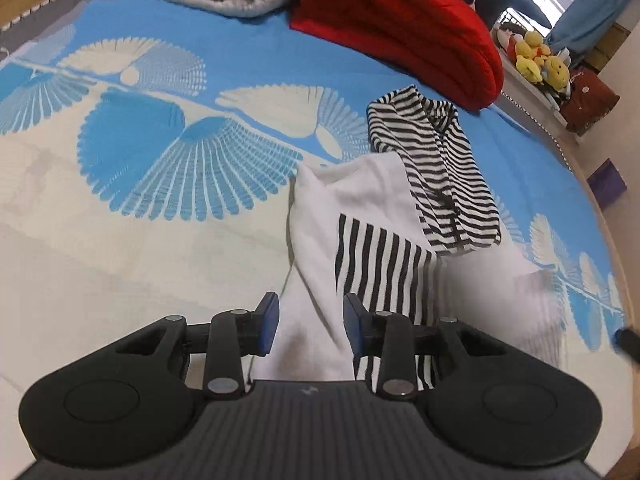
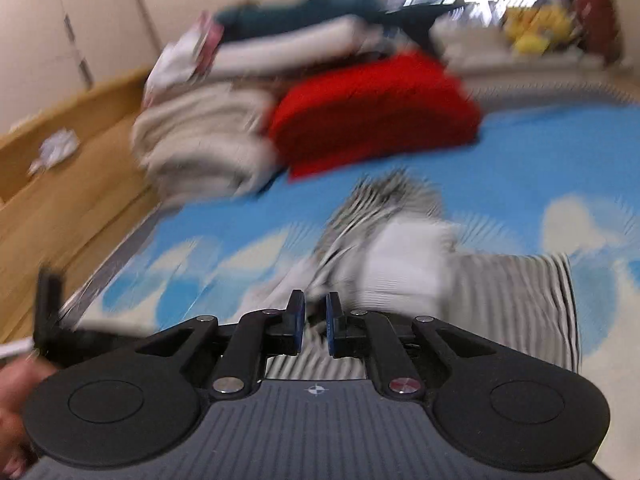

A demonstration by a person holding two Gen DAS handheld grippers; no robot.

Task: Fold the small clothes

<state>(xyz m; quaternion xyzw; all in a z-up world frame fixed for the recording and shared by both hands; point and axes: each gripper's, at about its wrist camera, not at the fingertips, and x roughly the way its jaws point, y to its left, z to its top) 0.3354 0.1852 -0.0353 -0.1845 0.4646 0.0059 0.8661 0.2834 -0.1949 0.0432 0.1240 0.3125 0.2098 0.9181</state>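
1. Your surface was a blue-and-cream bedspread [image 1: 140, 240], the striped garment [image 1: 400, 216] lying centre-right.
2. Left gripper [image 1: 310, 322] straddled white cloth, jaws part-open, pads apparently not pinching.
3. Right gripper [image 2: 315, 320] was narrowly open, empty; blurred swing risked snagging folds

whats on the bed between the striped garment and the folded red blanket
Nothing: in the left wrist view only bare blue bedspread separates the striped garment from the red blanket. The right wrist view is blurred but agrees.
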